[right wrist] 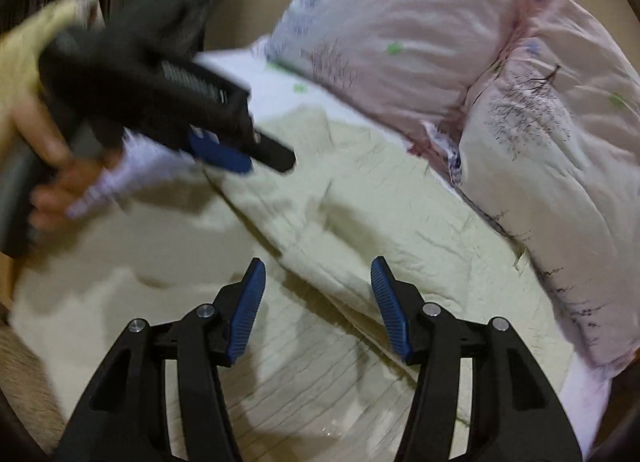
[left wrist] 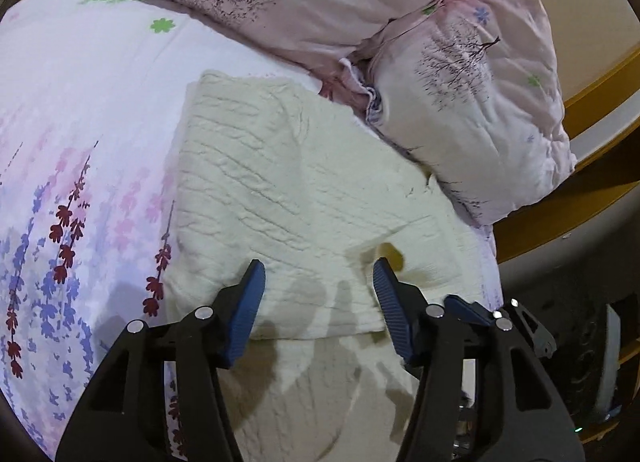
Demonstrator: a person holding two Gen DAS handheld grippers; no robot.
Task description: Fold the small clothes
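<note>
To my left the flowered sheet lies open; 2 pillows block far and right, crowding the cream garment.

Dim warm light, fisheye-bent edges, right view motion-blurred (perhaps mid-swing), soft shadows

Cream garment — crinkled matt cloth; fingers — ribbed blue rubber.

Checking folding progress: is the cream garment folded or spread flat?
Partly folded: the cream garment has one layer doubled over another, edge visible.
</note>
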